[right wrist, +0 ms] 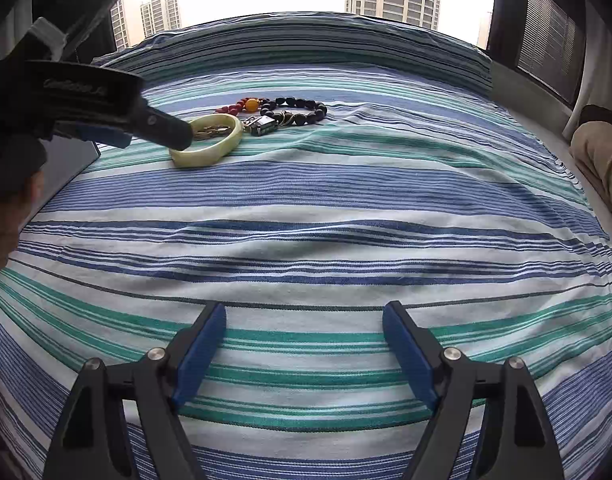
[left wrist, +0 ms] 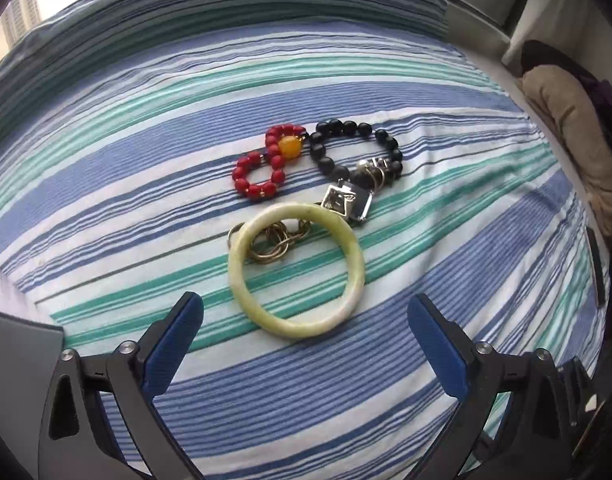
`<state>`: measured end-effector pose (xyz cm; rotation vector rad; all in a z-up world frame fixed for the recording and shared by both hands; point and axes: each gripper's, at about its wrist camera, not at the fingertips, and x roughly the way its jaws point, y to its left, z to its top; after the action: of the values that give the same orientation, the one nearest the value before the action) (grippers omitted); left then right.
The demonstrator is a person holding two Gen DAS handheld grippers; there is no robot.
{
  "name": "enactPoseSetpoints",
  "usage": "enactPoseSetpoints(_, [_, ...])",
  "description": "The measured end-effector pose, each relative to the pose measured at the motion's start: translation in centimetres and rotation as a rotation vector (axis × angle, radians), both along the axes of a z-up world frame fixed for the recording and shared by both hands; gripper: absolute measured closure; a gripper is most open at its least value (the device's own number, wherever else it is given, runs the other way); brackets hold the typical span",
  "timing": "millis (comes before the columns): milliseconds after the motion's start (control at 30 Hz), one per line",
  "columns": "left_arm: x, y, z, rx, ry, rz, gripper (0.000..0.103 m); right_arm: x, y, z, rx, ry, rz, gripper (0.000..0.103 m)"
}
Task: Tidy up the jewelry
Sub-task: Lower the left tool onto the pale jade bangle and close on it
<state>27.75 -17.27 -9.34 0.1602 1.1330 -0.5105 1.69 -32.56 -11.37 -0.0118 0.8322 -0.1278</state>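
On the striped bedspread (left wrist: 146,184) lies a pale green jade bangle (left wrist: 242,276), resting over a gold chain (left wrist: 272,246). Behind it sit a red bead bracelet (left wrist: 242,172) with an amber bead (left wrist: 289,146), and a black bead bracelet (left wrist: 358,128) with a silver charm (left wrist: 346,202). My left gripper (left wrist: 306,301) hovers open just in front of the bangle, holding nothing. In the right wrist view the left gripper (right wrist: 154,136) reaches in over the bangle (right wrist: 202,158). My right gripper (right wrist: 304,311) stands open over bare fabric, far from the jewelry.
A grey flat object (right wrist: 72,160) lies at the left edge of the bed beside the left gripper. A beige cushion (left wrist: 566,120) lies off the bed's right side. A person's hand (right wrist: 6,216) holds the left gripper. Windows stand behind the bed.
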Motion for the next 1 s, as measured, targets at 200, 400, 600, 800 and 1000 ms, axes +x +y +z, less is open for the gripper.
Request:
enactPoseSetpoints(200, [1.3, -1.9, -1.6, 0.05, 0.026, -0.019, 0.001, 0.1, 0.1, 0.0, 0.001, 0.001, 0.002, 0.019])
enactPoseSetpoints(400, [-0.3, -1.7, -1.2, 0.107, -0.033, -0.01, 0.021, 0.1, 0.1, 0.0, 0.002, 0.001, 0.001, 0.019])
enactPoseSetpoints(600, [-6.6, 3.6, 1.0, 0.085, -0.053, 0.005, 0.021, 0.1, 0.1, 0.0, 0.001, 0.001, 0.001, 0.019])
enactPoseSetpoints(800, [-14.1, 10.4, 0.7, 0.086, -0.016, 0.074, 0.021, 0.1, 0.1, 0.0, 0.002, 0.001, 0.001, 0.019])
enactPoseSetpoints(1000, [-15.6, 12.6, -1.1, 0.068, -0.028, 0.161, 0.018, 0.1, 0.1, 0.0, 0.002, 0.002, 0.001, 0.019])
